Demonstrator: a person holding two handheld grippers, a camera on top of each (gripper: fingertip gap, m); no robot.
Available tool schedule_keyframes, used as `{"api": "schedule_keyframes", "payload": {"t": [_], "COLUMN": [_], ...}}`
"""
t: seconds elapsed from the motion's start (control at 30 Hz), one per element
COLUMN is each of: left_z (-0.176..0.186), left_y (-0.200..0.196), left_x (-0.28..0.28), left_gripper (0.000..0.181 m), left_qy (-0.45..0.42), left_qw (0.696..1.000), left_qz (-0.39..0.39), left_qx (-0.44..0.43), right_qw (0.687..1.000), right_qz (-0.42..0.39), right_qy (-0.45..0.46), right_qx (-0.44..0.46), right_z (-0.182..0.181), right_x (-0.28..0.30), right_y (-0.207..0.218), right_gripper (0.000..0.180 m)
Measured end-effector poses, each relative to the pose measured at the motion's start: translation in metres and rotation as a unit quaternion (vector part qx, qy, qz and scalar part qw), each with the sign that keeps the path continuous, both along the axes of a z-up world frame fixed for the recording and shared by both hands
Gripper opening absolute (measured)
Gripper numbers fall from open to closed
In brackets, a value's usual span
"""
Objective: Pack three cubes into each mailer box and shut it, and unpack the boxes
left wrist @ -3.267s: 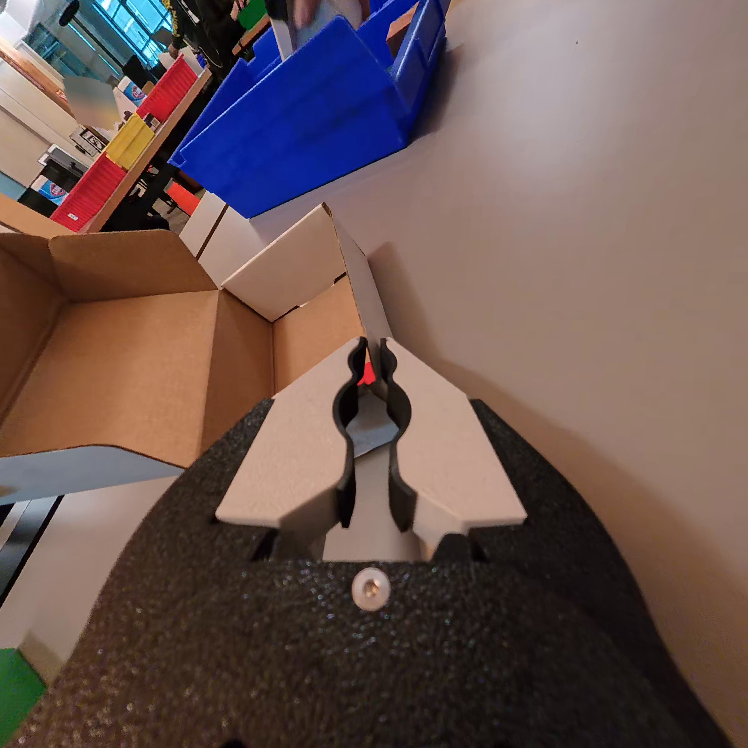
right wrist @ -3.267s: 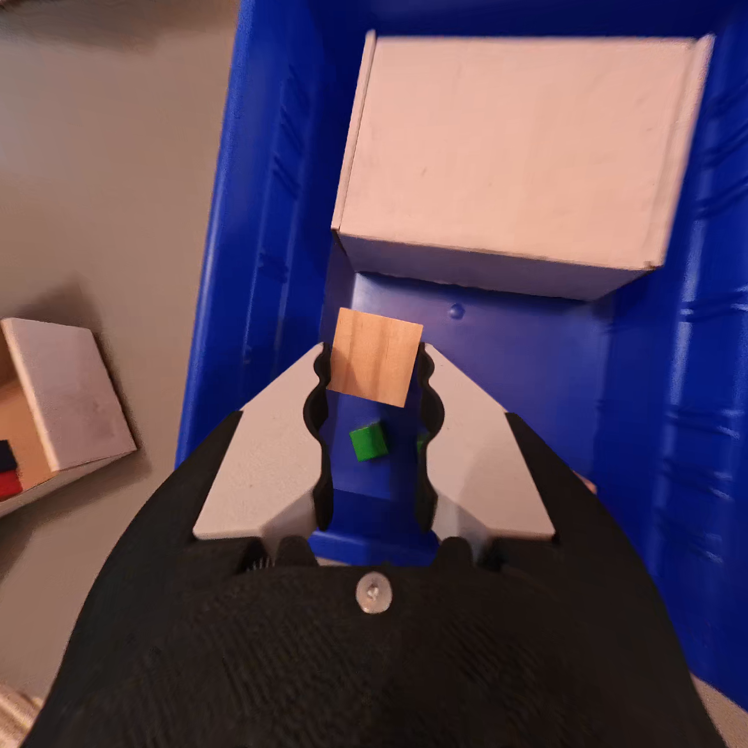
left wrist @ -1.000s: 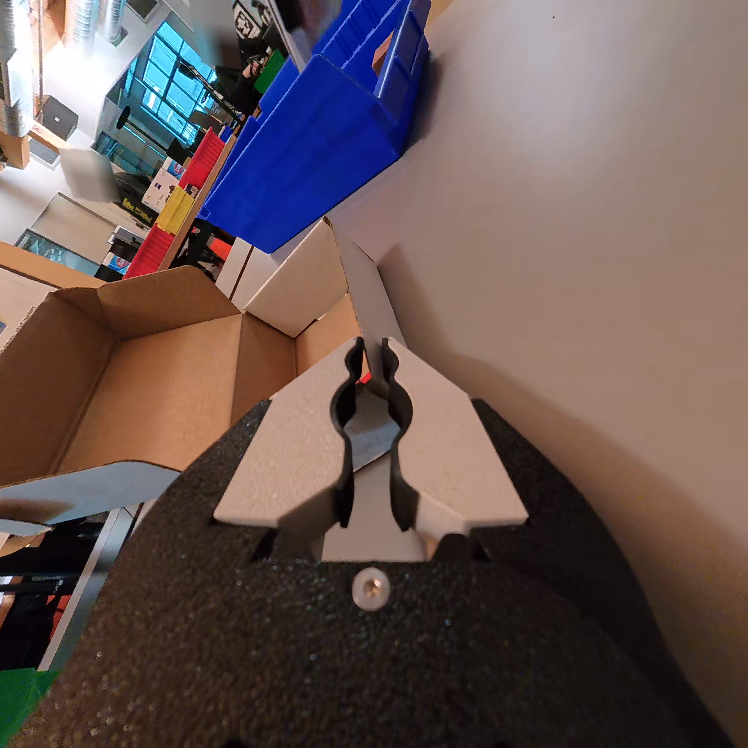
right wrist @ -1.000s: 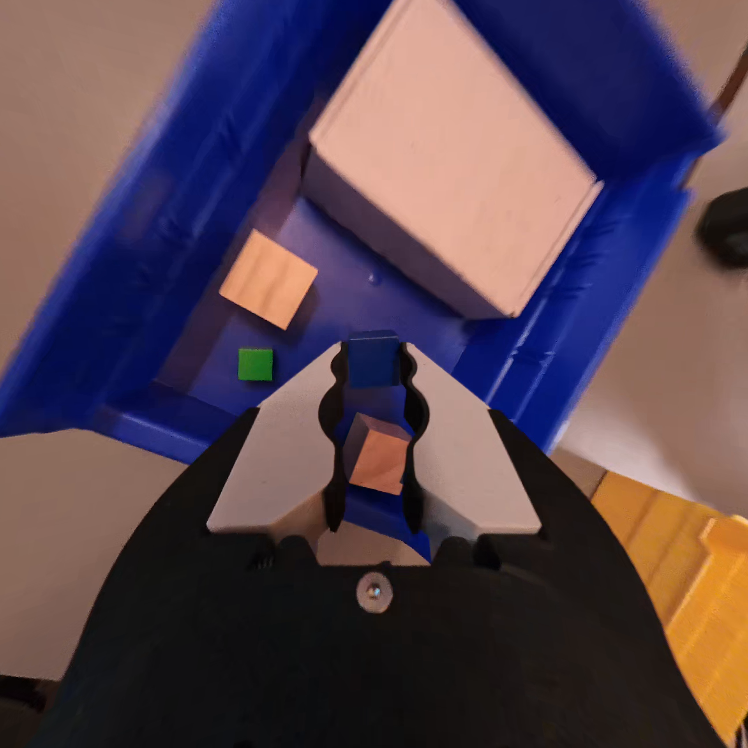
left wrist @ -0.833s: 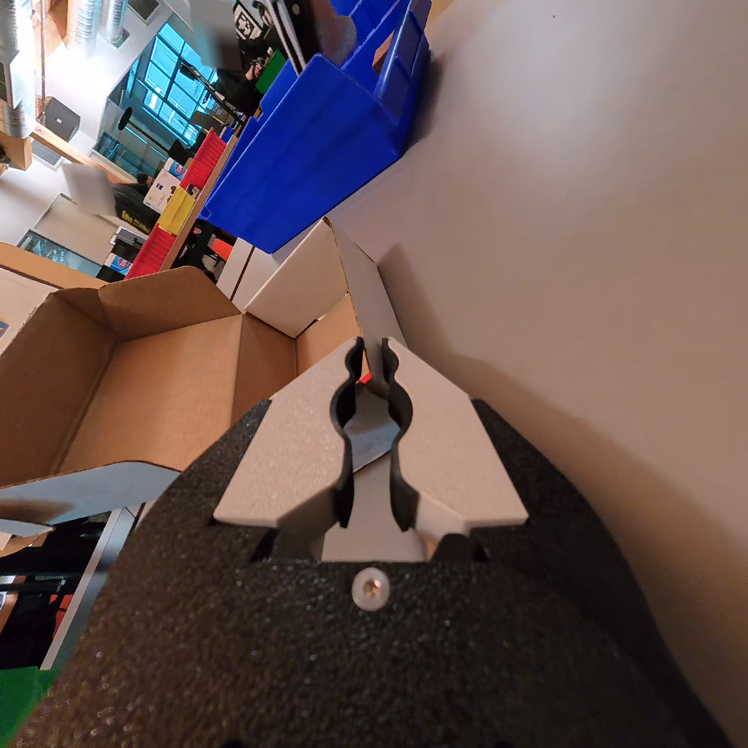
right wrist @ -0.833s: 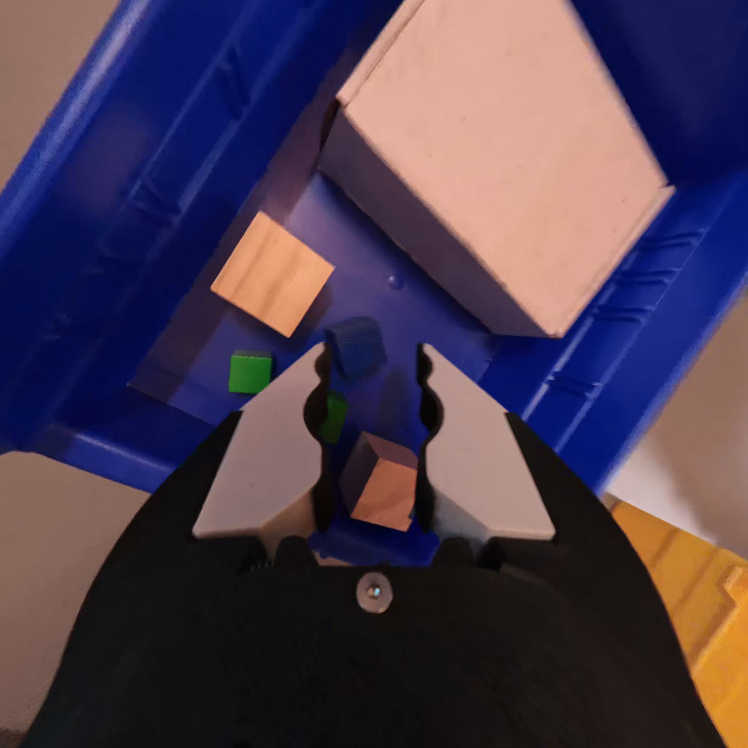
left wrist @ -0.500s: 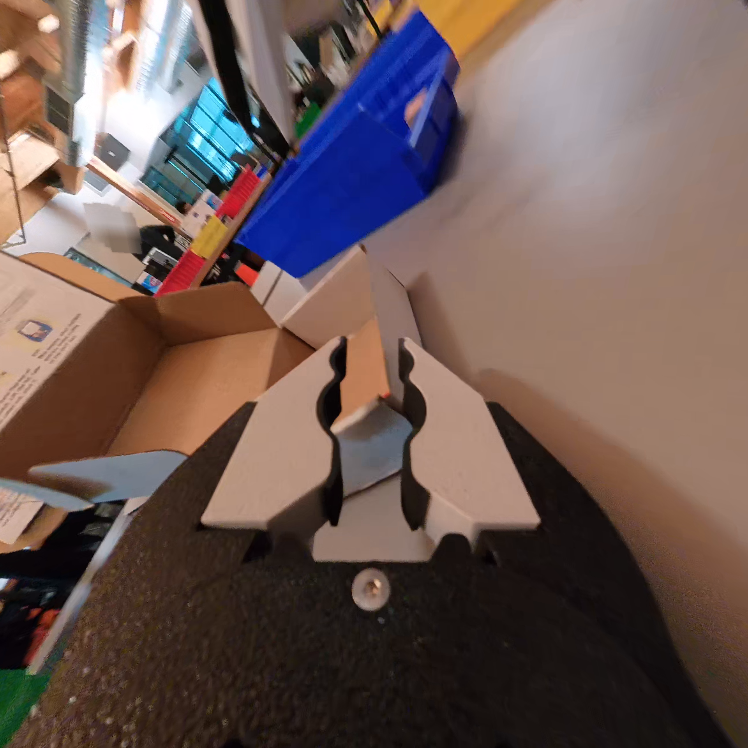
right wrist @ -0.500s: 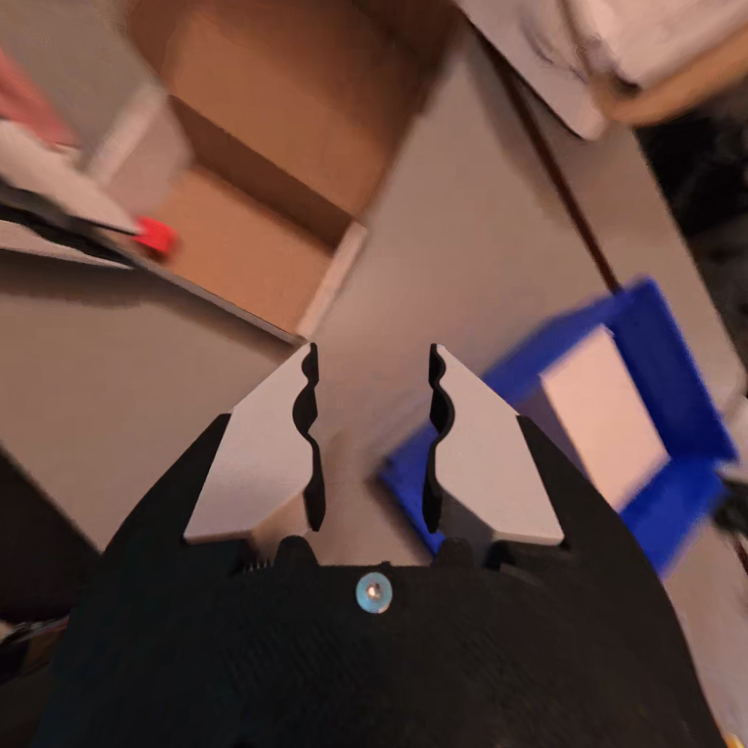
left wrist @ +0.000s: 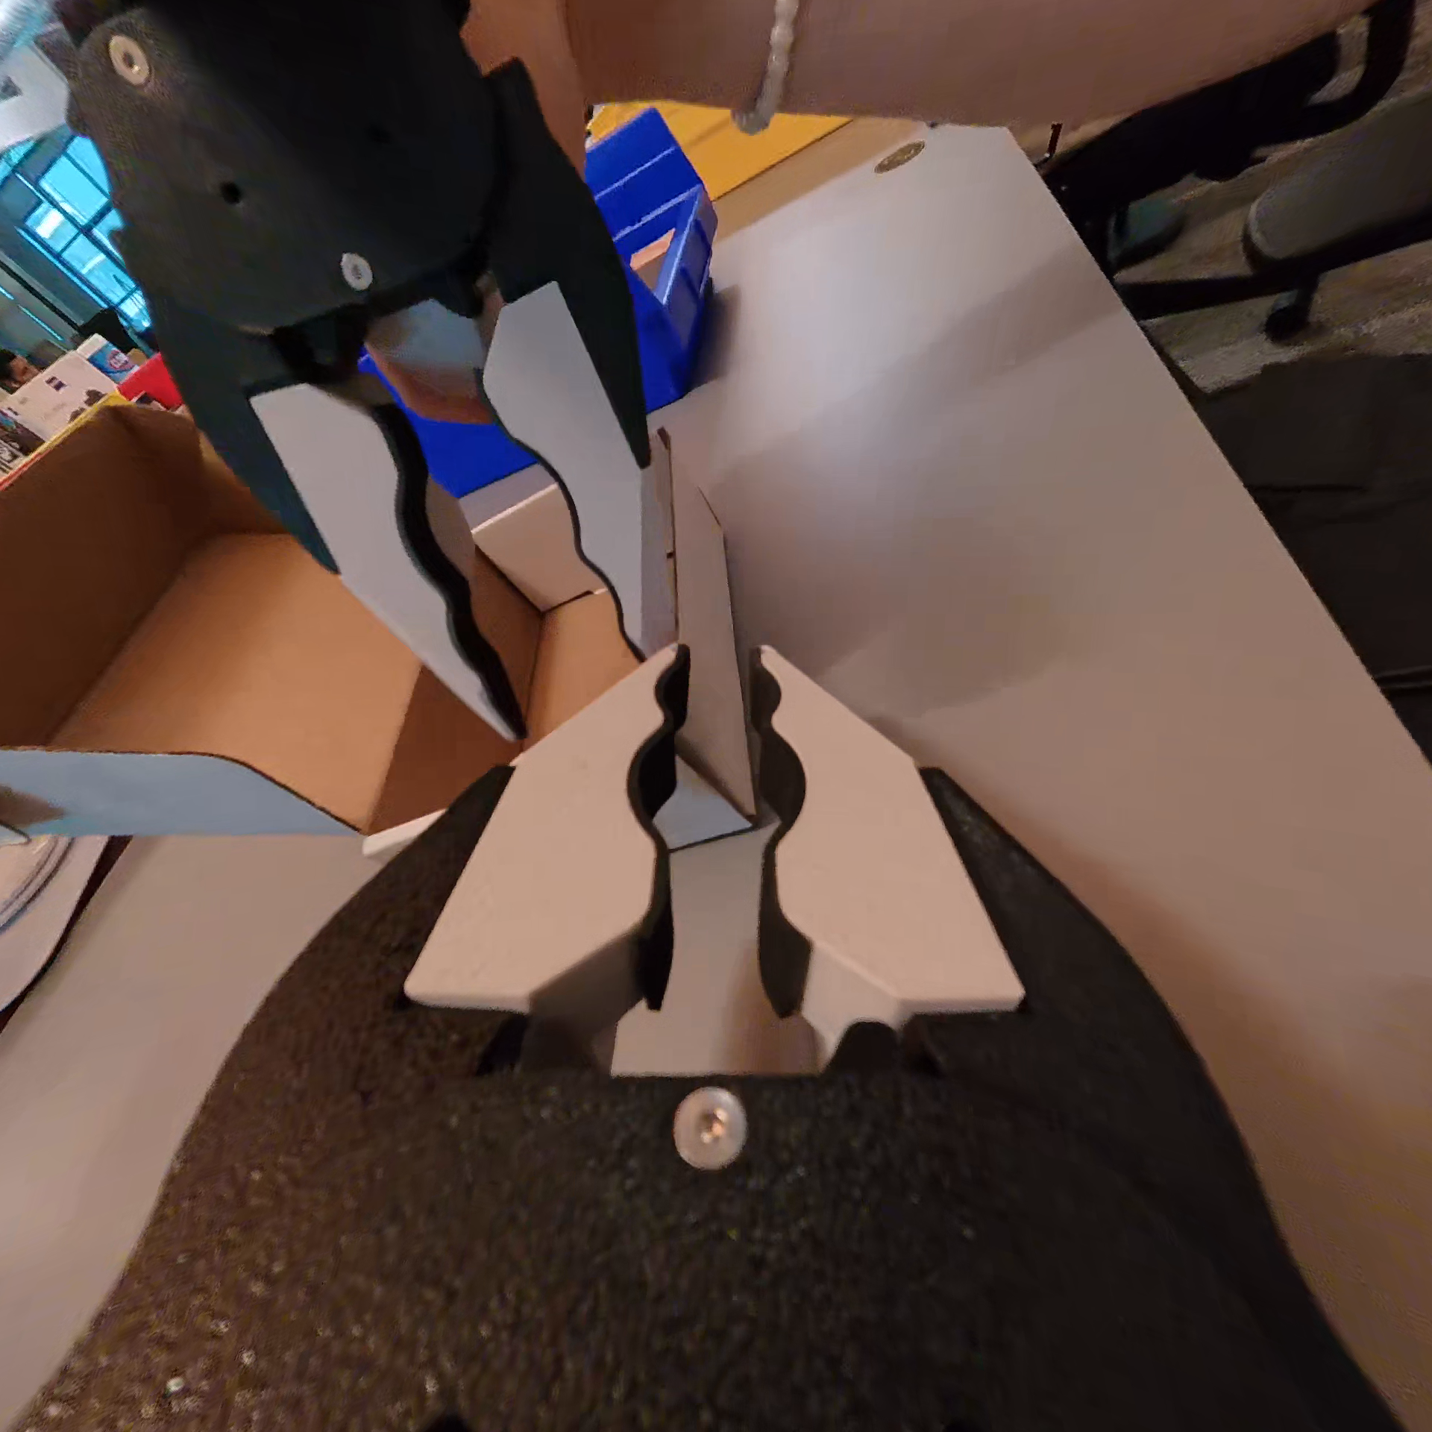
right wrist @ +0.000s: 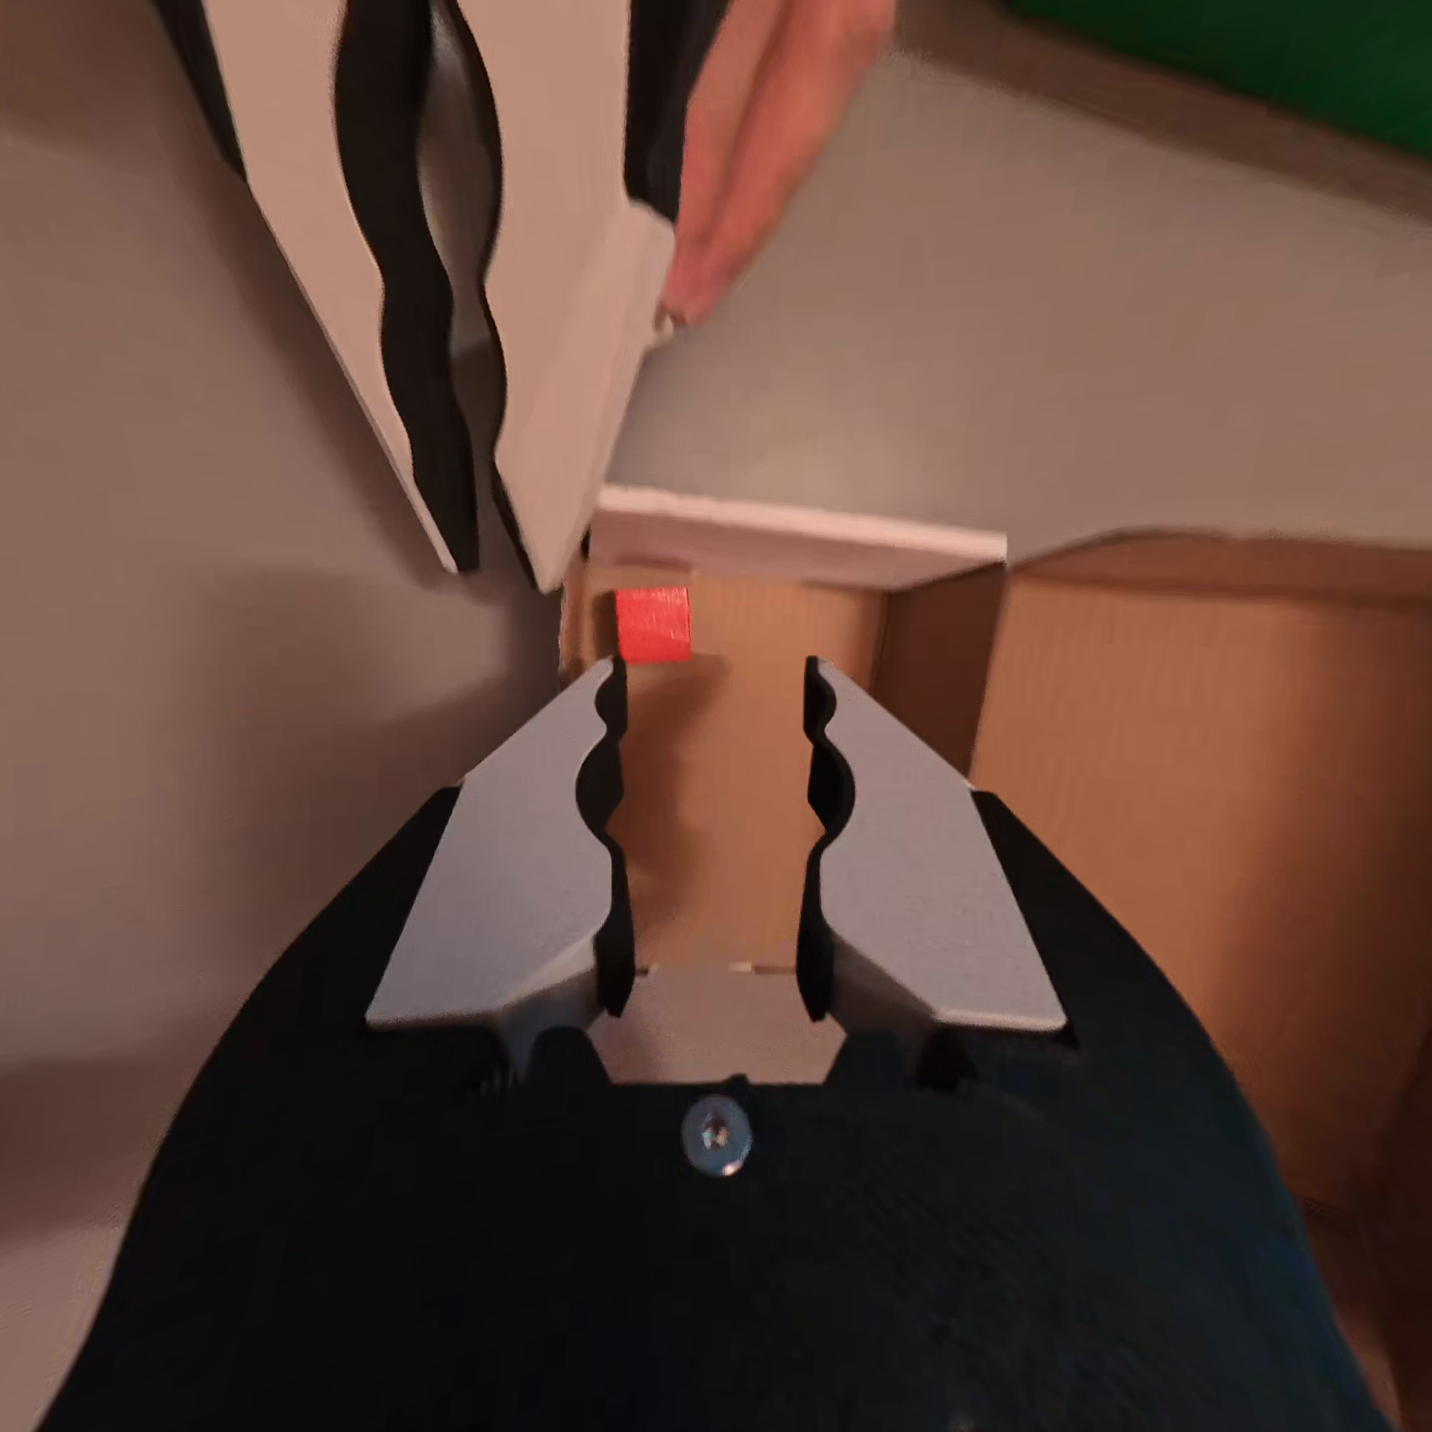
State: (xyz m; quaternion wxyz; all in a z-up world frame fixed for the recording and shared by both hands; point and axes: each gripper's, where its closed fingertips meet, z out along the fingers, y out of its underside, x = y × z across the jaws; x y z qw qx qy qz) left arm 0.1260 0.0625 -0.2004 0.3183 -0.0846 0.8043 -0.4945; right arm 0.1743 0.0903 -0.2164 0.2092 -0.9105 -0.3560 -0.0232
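Note:
The open mailer box [left wrist: 232, 659], white outside and brown inside, lies on the grey table. My left gripper [left wrist: 717, 662] is closed down on the box's upright side wall [left wrist: 709, 620], which fills the narrow gap between its pads. It also shows at the top left of the right wrist view [right wrist: 504, 573]. My right gripper [right wrist: 713, 666] is open and empty, pointing down into the box [right wrist: 736, 814]; the left wrist view shows it too [left wrist: 577, 690]. A red cube [right wrist: 653, 626] lies in the box's far left corner. It is hidden in the left wrist view.
A blue bin [left wrist: 666, 256] stands behind the box on the table [left wrist: 969, 542]. A person's forearm with a bracelet [left wrist: 852, 62] crosses the top. The table's right edge runs diagonally, with an office chair [left wrist: 1317, 194] beyond it. The box's open lid [right wrist: 1162, 852] lies to the right.
My right gripper let go of a wooden cube and a blue cube in the blue bin, then swung over the open mailer box, empty. My left gripper loosened briefly and tilted up.

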Motion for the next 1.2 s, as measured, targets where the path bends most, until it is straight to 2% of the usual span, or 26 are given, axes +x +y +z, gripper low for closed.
{"api": "schedule_keyframes", "payload": {"t": [0.13,0.3,0.37,0.47,0.63,0.7,0.77,0.8,0.93,1.1,1.17,1.2], "left_z": [0.000,-0.002,-0.002,-0.001,0.002,0.003,0.004,0.004,0.005,0.003,0.003,0.003], "left_y": [0.001,0.001,0.001,0.002,0.004,0.004,0.005,0.006,0.006,0.006,0.006,0.006], "left_x": [0.000,0.001,0.001,0.001,0.002,0.002,0.003,0.003,0.004,0.005,0.005,0.005], "left_gripper": [0.006,0.000,0.000,0.000,0.000,0.000,0.000,0.000,0.000,0.000,0.000,0.000], "left_qy": [0.003,0.001,0.000,0.000,-0.006,-0.008,-0.012,-0.013,-0.015,-0.018,-0.018,-0.018], "left_qw": [1.000,1.000,1.000,1.000,1.000,1.000,1.000,1.000,1.000,1.000,1.000,1.000], "left_qz": [-0.002,-0.001,-0.003,-0.003,-0.002,0.000,0.002,0.003,0.005,0.009,0.010,0.010], "left_qx": [-0.003,0.002,0.004,-0.002,-0.009,-0.011,-0.014,-0.016,-0.016,-0.008,-0.008,-0.009], "right_qw": [0.999,0.997,0.995,0.997,0.994,0.992,0.987,0.987,0.991,0.998,0.998,0.997], "right_qz": [0.022,0.005,0.009,0.011,0.023,0.034,0.028,0.023,0.000,-0.016,-0.031,-0.033], "right_qy": [0.018,0.068,0.083,0.061,0.091,0.089,0.118,0.122,0.099,0.061,0.053,0.060], "right_qx": [-0.023,-0.041,-0.051,-0.051,-0.059,-0.081,-0.104,-0.105,-0.091,-0.029,-0.027,-0.039], "right_z": [-0.009,-0.017,-0.018,-0.015,-0.012,-0.020,-0.019,-0.019,-0.018,0.004,0.006,0.004], "right_x": [-0.006,-0.014,-0.019,-0.013,-0.021,-0.023,-0.030,-0.030,-0.021,-0.004,0.001,-0.002], "right_y": [0.007,0.010,0.007,0.005,0.003,-0.001,-0.005,-0.005,-0.004,0.001,-0.004,-0.009], "right_gripper": [0.043,0.047,0.036,0.043,0.047,0.041,0.021,0.018,0.018,0.000,0.004,0.026]}}
